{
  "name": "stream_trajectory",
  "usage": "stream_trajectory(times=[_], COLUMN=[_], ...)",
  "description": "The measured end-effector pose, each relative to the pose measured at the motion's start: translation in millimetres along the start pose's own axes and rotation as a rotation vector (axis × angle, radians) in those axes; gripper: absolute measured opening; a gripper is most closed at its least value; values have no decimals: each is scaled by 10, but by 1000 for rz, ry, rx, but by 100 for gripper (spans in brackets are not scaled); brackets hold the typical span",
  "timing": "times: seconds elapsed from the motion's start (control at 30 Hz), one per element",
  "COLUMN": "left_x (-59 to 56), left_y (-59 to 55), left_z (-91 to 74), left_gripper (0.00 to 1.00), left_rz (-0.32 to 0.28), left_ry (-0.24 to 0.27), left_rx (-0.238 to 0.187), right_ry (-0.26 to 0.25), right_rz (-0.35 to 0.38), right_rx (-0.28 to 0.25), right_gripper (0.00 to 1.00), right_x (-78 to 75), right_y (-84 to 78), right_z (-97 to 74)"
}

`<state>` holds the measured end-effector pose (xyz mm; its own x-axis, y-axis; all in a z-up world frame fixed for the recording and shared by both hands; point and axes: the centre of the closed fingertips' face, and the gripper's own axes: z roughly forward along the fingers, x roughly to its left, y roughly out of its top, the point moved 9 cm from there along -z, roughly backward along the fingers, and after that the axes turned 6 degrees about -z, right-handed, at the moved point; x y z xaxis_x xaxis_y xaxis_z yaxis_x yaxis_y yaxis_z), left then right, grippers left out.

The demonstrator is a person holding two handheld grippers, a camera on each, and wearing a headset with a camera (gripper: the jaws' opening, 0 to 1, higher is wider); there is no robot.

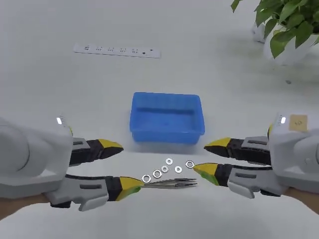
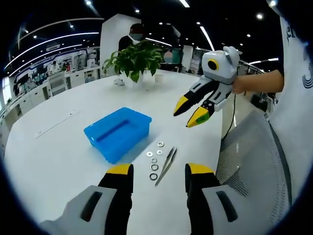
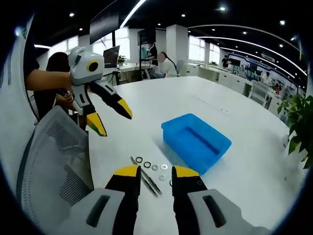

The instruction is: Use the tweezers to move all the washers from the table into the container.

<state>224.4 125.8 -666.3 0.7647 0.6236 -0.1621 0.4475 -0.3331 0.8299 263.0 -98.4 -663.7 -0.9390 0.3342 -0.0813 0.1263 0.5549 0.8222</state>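
Note:
Several small metal washers [image 1: 169, 161] lie in a loose row on the white table in front of a blue plastic container [image 1: 167, 135], whose inside looks bare. Metal tweezers [image 1: 172, 183] lie flat just on the near side of the washers. My left gripper [image 1: 124, 167] hovers open to their left, its lower tip close to the tweezers' end. To the right my right gripper [image 1: 204, 157] is open, its lower tip beside the rightmost washer [image 1: 189, 164]. The left gripper view shows the tweezers [image 2: 167, 164] and washers [image 2: 154, 160] between its jaws. The right gripper view shows the tweezers [image 3: 146, 181] too.
A white power strip [image 1: 117, 50] lies at the table's far side. A potted green plant [image 1: 286, 25] stands at the far right corner. A grey mesh chair [image 3: 54, 161] sits at the table's near edge. People stand in the office behind.

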Motion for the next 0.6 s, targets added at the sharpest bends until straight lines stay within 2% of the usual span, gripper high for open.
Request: stream_trajectory(times=[0.17,0.23,0.33,0.4,0.5,0.6], left_x=[41,53,33,41,54,60], left_y=[-44,-44,-7,-21,-106,-183], left_z=[48,50,50,75,132,180], left_gripper=[38,32,32,30,29,29], left_rz=[17,17,4,6,19,-5], left_ry=[-4,-4,-25,-26,-31,-41], left_rx=[22,55,29,36,77,113], right_ry=[80,105,129,145,162,198], right_rz=[-57,-69,-86,-93,-106,-134], right_rx=[60,87,104,121,140,186], right_gripper=[23,21,19,18,18,18], right_x=[95,121,136,135,121,103], right_y=[-64,-85,-113,-138,-181,-250], right_z=[159,193,257,301,375,498])
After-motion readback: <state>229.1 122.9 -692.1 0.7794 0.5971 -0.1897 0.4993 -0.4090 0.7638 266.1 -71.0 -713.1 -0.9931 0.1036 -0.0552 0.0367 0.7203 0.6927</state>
